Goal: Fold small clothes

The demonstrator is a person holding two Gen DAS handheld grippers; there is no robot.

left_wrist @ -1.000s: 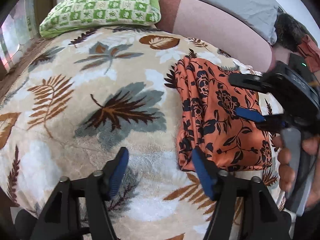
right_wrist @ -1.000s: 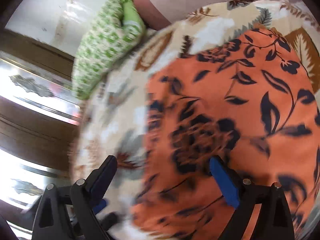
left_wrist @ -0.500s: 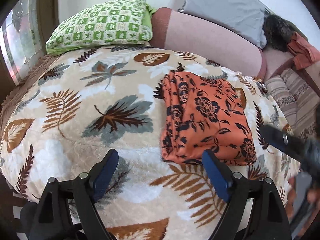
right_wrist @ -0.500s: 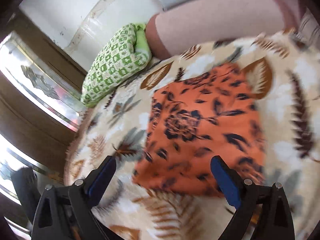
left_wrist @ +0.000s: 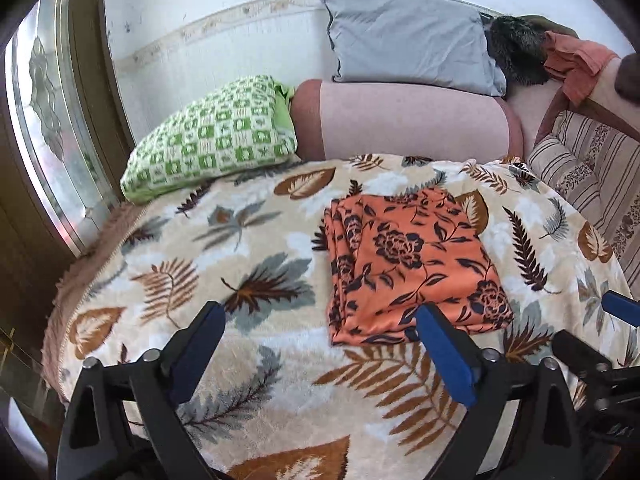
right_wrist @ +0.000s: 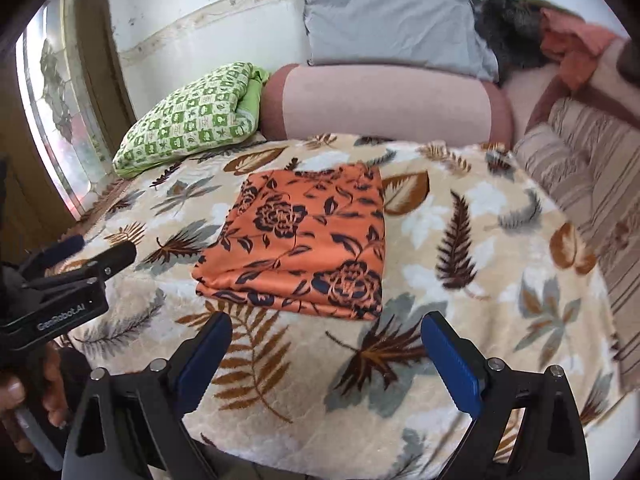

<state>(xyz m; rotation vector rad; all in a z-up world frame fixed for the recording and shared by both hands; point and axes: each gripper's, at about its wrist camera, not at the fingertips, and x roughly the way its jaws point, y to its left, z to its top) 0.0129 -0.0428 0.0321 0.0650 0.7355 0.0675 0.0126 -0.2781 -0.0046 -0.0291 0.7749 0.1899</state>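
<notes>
The orange cloth (left_wrist: 412,264) lay folded in a neat rectangle on the leaf-print blanket (left_wrist: 256,248), the fold apparently finished. Your left gripper (left_wrist: 320,344) and right gripper (right_wrist: 326,354) hung clear of it, fingers wide, holding nothing. Next, you likely needed another garment; none was plainly visible, the far heap (left_wrist: 576,60) blurred.

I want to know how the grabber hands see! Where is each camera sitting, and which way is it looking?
Left wrist view: sits on the left gripper, looks forward over the leaf blanket at the folded orange cloth; the right gripper shows at its right edge.
Right wrist view: sits on the right gripper, looks the same way; the left gripper and hand show at its left.
Both share the cloth, green pillow and grey pillow.
</notes>
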